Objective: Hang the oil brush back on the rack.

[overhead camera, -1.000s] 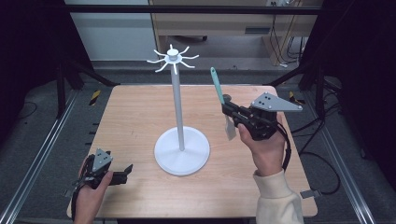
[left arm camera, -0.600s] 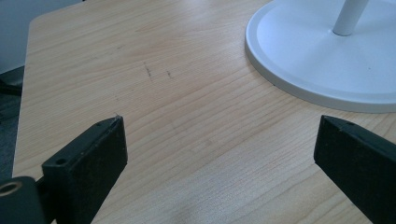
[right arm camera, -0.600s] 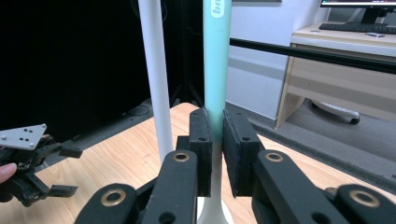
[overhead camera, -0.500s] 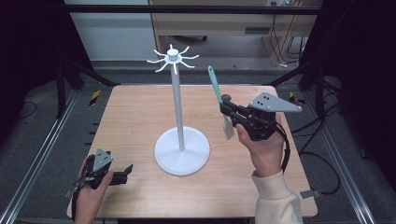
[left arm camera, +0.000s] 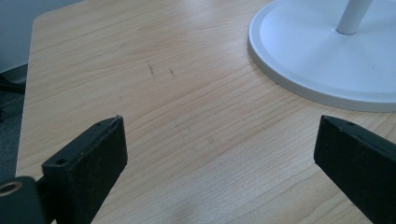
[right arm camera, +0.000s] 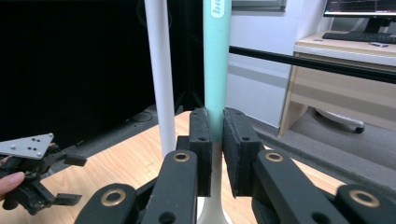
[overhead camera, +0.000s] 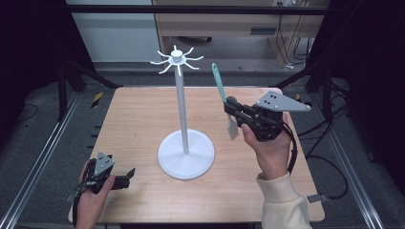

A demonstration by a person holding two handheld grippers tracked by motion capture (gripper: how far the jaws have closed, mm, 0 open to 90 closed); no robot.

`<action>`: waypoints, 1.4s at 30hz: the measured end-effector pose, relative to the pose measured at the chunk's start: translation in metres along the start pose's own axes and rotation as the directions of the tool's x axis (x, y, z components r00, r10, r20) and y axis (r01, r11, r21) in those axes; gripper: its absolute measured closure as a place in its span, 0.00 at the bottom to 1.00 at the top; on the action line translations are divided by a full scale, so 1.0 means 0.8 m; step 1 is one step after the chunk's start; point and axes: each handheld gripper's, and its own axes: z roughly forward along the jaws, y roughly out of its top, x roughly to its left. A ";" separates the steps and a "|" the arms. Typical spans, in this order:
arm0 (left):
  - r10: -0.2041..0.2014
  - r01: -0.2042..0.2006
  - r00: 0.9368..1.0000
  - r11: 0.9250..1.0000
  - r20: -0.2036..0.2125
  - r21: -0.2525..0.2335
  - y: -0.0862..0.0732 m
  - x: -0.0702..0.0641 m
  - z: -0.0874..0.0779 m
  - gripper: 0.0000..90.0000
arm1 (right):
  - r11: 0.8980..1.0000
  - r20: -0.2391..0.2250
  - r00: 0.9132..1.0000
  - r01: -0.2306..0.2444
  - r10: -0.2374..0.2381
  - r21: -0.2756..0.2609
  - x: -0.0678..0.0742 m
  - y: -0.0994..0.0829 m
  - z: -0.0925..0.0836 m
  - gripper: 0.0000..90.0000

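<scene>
- Right gripper [overhead camera: 232, 110]: jaws pinching spatula [overhead camera: 222, 98] mid-handle, teal end up towards 12 o'clock.
- Left gripper [overhead camera: 125, 176]: jaws spread wide, holding nothing, resting on table [overhead camera: 138, 119].
- Stand [overhead camera: 184, 119] at 9 o'clock of spatula.

Left hand-held gripper [overhead camera: 125, 174] open, right [overhead camera: 230, 106] clamped.

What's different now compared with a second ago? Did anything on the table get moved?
The right gripper, clamped on the teal-handled spatula, has carried it slightly left, toward the white hook stand. Nothing was picked up or released. The left gripper stayed open and resting on the table, and the stand kept its place.
</scene>
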 end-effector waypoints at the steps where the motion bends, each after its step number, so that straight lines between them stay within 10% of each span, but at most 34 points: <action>1: -0.002 0.002 1.000 1.000 0.000 0.000 0.000 0.000 0.000 0.02 | 1.000 -0.006 1.000 0.001 -0.001 -0.004 0.001 0.001 0.001 0.92; 42: -0.005 0.005 1.000 1.000 0.006 0.003 -0.002 0.000 -0.002 0.02 | 0.999 -0.061 0.997 0.050 -0.050 -0.008 0.028 0.015 0.010 0.92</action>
